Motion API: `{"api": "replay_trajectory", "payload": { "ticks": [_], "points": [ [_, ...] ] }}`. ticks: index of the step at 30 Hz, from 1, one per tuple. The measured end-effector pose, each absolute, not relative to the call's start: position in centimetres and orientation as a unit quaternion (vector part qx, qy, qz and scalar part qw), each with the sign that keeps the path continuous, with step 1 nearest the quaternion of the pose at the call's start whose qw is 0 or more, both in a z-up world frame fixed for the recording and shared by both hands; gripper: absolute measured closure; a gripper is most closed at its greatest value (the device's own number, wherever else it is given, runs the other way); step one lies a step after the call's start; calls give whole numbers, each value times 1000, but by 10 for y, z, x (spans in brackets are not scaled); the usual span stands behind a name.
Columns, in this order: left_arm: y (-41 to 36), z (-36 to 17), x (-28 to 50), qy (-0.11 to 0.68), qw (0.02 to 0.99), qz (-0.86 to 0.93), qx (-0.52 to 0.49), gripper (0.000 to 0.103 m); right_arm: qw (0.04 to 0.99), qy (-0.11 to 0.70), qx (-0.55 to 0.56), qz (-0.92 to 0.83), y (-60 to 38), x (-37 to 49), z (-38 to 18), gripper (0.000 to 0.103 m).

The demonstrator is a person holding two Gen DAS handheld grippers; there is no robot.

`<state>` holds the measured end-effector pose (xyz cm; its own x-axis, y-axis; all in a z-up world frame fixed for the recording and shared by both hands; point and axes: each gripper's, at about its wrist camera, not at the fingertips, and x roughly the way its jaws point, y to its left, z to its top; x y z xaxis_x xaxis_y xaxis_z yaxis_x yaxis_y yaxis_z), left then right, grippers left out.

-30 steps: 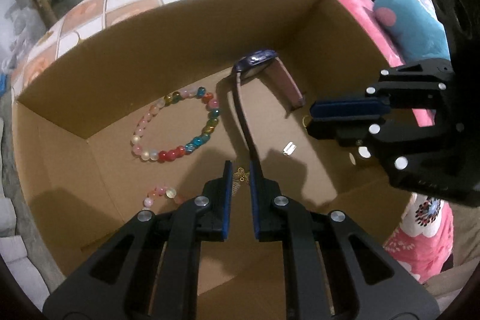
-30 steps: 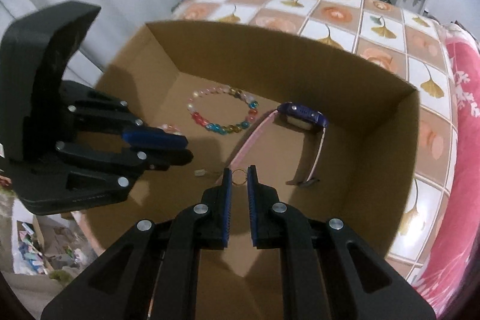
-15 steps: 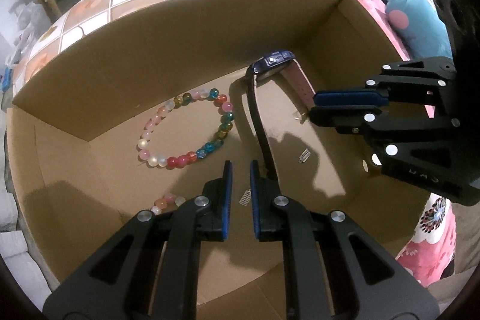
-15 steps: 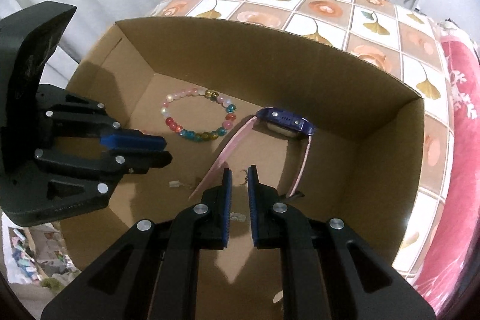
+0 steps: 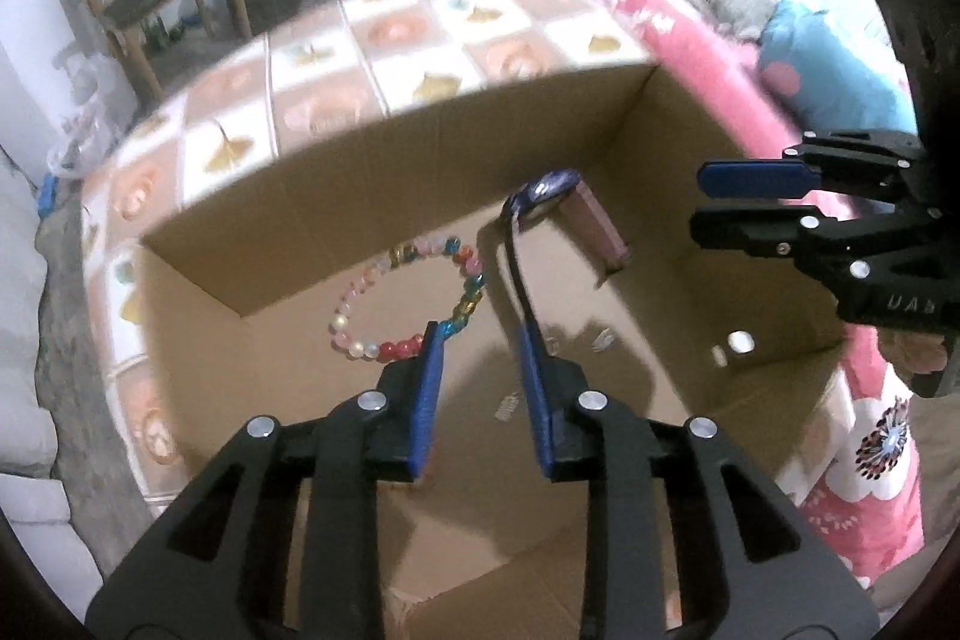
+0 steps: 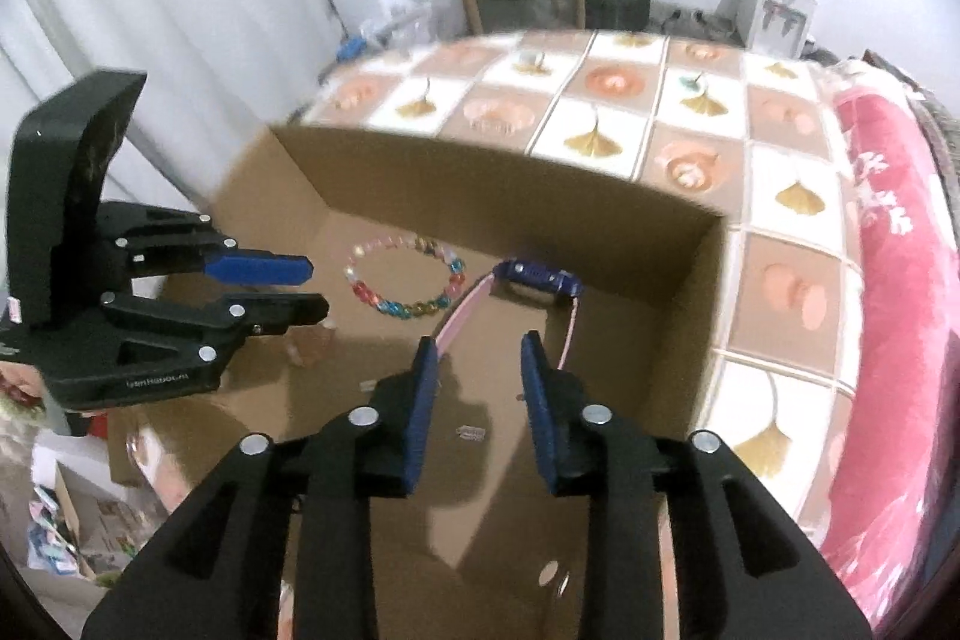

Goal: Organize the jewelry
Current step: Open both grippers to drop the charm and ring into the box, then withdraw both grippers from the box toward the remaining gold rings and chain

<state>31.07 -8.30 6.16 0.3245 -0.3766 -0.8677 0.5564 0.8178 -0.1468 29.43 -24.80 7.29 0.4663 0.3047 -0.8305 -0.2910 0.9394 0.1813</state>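
Left wrist view: a cardboard box (image 5: 540,112) fills mid-frame, holding a beaded bracelet (image 5: 408,304) left of centre and a pink-strapped watch (image 5: 552,196) just right of it. The left gripper (image 5: 480,346) hovers above at bottom centre, jaws opening, nothing between them.

Right wrist view: the right gripper (image 6: 477,358) at bottom centre points down into the box, jaws opening, empty.

1. A bed (image 6: 606,100) carries everything; its cover is a checked spread of white and tan squares printed with ginkgo leaves and pink flowers.
2. An open cardboard box (image 5: 420,172) stands directly on the spread.
3. A pink blanket (image 6: 888,280) with white markings lies along the bed, just beside the box's wall.
4. A blue soft item (image 5: 834,82) with a pink spot rests near the blanket.
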Motion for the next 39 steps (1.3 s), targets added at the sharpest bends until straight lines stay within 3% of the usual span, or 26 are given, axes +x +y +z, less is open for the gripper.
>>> {"api": "replay_trajectory", "payload": {
  "ticks": [8, 13, 20, 26, 35, 39],
  "points": [
    [-58, 126, 212, 370, 868, -321, 86, 42, 907, 368, 44, 201, -283, 174, 125, 52],
    [-46, 116, 149, 354, 870, -335, 72, 39, 912, 367, 55, 175, -296, 118, 101, 51],
    [-54, 55, 98, 387, 857, -337, 46, 39, 888, 428, 102, 135, -302, 83, 18, 51],
    [-101, 2, 86, 381, 859, -325, 105, 40, 884, 444, 104, 107, -295, 82, -22, 51],
    [-155, -26, 98, 352, 844, -371, 161, 71, 886, 445, 81, 105, -284, 96, -37, 60],
    [-167, -37, 107, 363, 832, -384, 168, 74, 882, 449, 88, 109, -285, 100, -44, 65]
  ]
}}
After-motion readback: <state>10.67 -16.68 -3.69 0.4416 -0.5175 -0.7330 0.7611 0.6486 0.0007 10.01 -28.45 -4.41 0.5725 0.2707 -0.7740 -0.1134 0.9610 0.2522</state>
